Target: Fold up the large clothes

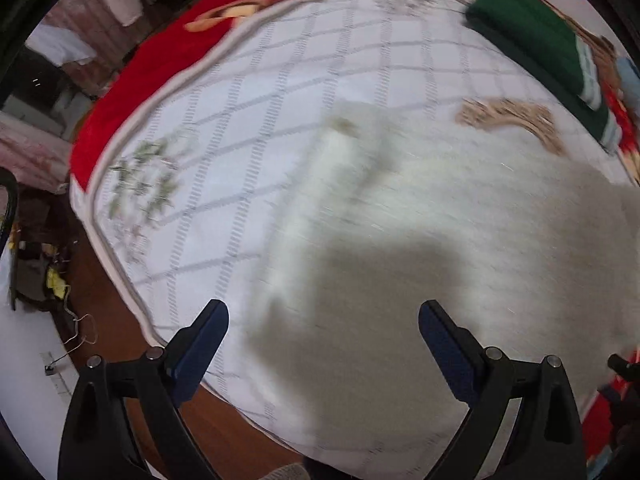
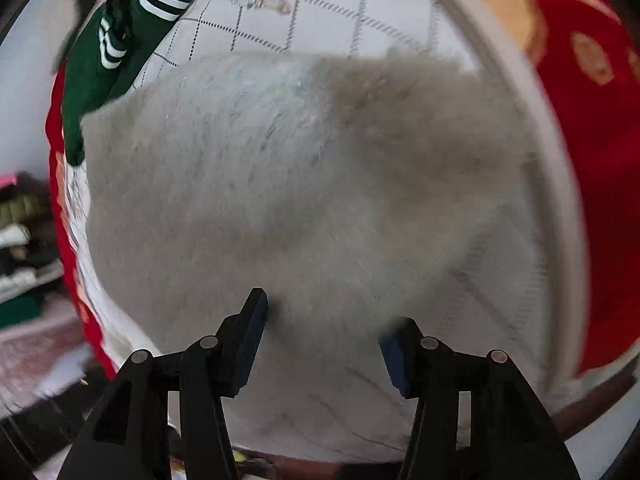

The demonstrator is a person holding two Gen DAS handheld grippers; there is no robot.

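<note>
A large fuzzy grey-white garment (image 1: 440, 240) lies spread on a white quilted bed cover (image 1: 248, 128). It fills the middle of the right wrist view (image 2: 280, 200), blurred by motion. My left gripper (image 1: 323, 320) is open and empty, just above the garment's near left edge. My right gripper (image 2: 326, 320) is open and empty, close over the garment's near part. A tan knitted patch (image 1: 508, 120) lies by the garment's far edge.
A folded dark green garment with white stripes (image 1: 536, 52) lies at the bed's far side; it also shows in the right wrist view (image 2: 108, 60). A red patterned blanket (image 2: 592, 160) lies under the cover. A wire hanger (image 1: 76, 336) lies on the floor by the bed's left edge.
</note>
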